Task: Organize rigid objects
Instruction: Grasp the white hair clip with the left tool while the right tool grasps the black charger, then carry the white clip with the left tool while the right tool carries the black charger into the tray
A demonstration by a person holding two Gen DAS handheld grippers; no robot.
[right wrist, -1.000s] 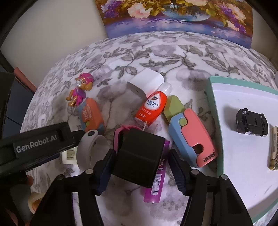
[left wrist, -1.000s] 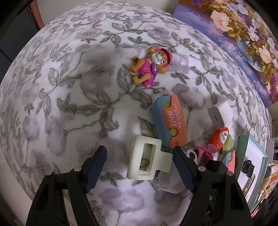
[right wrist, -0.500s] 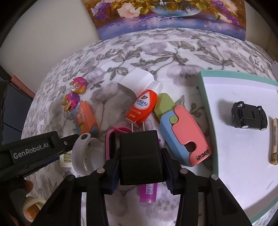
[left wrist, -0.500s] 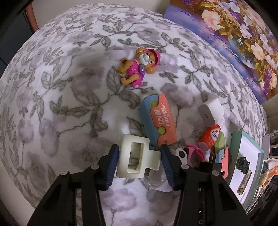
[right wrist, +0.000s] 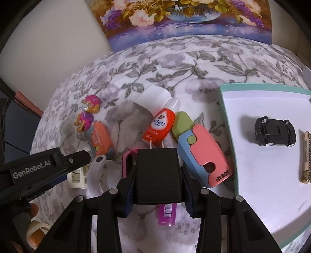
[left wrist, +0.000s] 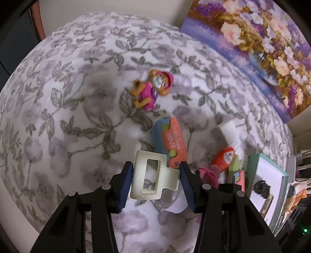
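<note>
A cream hair claw clip (left wrist: pixel 153 176) and a black plug adapter (right wrist: pixel 158 176), prongs forward, sit above the floral cloth (left wrist: pixel 77 120).

Objects lying across a blanket (right wrist: pixel 194 58), tray at its right

A toy car (right wrist: pixel 275 131) is sitting in the tray (right wrist: pixel 252 194); a bottle (right wrist: pixel 160 124) is lying between a figurine (right wrist: pixel 88 114) and the tray.

Beneath my fingers spreads a soft white blanket (left wrist: pixel 64 124) printed with grey leaves and pale purple blooms. Ahead of my fingers, at its far edge, a painting (right wrist: pixel 182 17) of flowers in a vase leans against a plain cream wall (right wrist: pixel 50 42). Off to the left of my fingers a reddish-brown board (left wrist: pixel 37 21) stands beside something dark. The light is dim and warm, throwing soft shadows on the blanket.
</note>
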